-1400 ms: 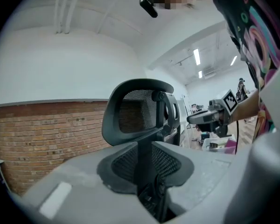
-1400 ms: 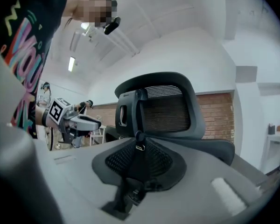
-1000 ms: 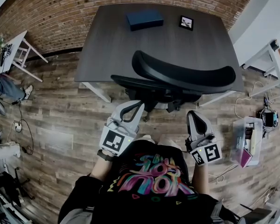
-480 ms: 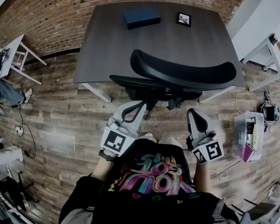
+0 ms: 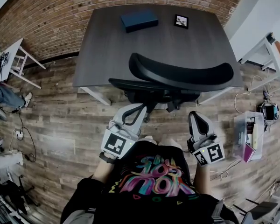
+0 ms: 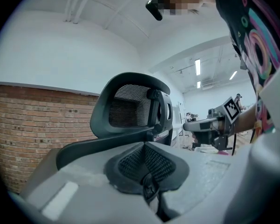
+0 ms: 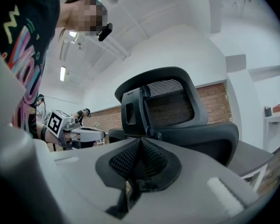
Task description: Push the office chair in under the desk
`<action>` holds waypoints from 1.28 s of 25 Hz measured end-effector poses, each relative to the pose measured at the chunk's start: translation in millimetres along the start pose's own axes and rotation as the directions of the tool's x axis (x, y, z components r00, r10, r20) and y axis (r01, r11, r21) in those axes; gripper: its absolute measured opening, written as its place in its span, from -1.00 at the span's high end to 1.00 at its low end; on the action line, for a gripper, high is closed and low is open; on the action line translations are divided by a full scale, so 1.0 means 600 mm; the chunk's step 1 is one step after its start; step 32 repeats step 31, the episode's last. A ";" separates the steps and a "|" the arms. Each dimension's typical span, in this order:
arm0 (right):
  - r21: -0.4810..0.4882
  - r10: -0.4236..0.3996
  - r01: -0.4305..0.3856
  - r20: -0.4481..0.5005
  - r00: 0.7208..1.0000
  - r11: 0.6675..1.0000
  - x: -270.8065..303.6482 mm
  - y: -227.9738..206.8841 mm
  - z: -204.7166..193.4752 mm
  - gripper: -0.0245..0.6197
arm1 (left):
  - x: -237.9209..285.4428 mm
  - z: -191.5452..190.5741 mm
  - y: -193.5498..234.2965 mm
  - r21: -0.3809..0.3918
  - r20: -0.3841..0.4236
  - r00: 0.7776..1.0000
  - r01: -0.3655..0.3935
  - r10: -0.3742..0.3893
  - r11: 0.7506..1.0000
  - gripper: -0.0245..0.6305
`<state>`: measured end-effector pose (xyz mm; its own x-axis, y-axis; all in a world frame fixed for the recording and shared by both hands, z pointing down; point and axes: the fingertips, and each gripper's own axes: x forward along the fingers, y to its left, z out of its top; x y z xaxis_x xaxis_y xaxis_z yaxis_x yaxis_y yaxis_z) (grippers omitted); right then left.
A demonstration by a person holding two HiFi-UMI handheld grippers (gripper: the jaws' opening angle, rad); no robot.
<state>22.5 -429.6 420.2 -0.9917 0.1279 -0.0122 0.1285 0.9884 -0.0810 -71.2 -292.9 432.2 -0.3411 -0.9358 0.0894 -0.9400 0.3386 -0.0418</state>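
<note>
- Left side: my left gripper (image 5: 131, 109) is hanging near the chair's rear-left and isn't touching it. It's barely drifting vs a sec ago.
- Its jaws are staying clenched, pads pressing on each other w/ nothing btwn them. The left gripper view is looking over the shut tips at the mesh backrest.
- Centre: the office chair (image 5: 182, 76) is sitting w/ its curved backrest overlapping the front edge of the desk (image 5: 116, 45) in the head view. The seat is looking mostly tucked under, w/ one armrest still poking out on the left.
- Change over the last sec: the whole head view is sliding a little, chair and desk together. I'm reading that as head motion, so the chair isn't gaining on the desk.
- For the task, I'm judging the push as about done or paused. If more travel is needed, I'm going to have to close the gap and lean the shut tips on the backrest again.
- Desk top: the blue box (image 5: 139, 20) and the small framed pic (image 5: 180, 21) are lying near the far edge, well apart from the chair.
- Right side: my right gripper (image 5: 195, 115) is hovering near the chair's rear-right, also clear of it, and is hardly moving.
- Its jaws are squeezed together too and gripping nothing. The right gripper view is showing the backrest just past the closed tips.
</note>
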 end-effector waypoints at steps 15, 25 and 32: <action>-0.039 0.015 -0.014 0.010 1.000 0.999 -0.011 0.017 0.015 0.93 | -0.009 0.019 -0.009 0.017 0.018 1.000 0.007 -0.007 1.000 0.92; -0.029 0.001 0.001 0.043 0.999 1.000 -0.025 0.013 0.023 0.93 | -0.002 0.024 -0.023 0.037 0.031 0.999 0.028 -0.029 0.999 0.92; -0.014 -0.008 0.008 0.046 0.999 1.000 -0.032 0.008 0.025 0.93 | -0.002 0.022 -0.024 0.042 0.025 0.999 0.028 -0.029 0.999 0.92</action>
